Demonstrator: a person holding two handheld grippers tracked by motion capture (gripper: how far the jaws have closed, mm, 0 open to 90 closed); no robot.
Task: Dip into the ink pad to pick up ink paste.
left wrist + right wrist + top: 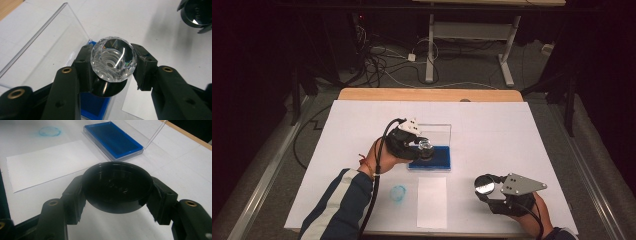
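Note:
My left gripper [424, 148] is shut on a round stamp [426, 145] with a clear faceted top and a black base, held just above the blue ink pad [440, 161]. In the left gripper view the stamp [113, 58] sits squeezed between both jaws of the left gripper [112, 68], its black base over the ink pad [93, 106]. My right gripper [486, 187] at the front right is shut on a black round cap [484, 184]. In the right gripper view the cap [117, 186] lies open side up between the right gripper [117, 192] jaws, above the white table cover.
The ink pad's clear lid [438, 131] stands open behind it. A white paper slip [432, 201] lies near the front edge, with a blue ring-shaped print [398, 193] on the white cover to its left. The wooden table edge [427, 94] runs along the far side.

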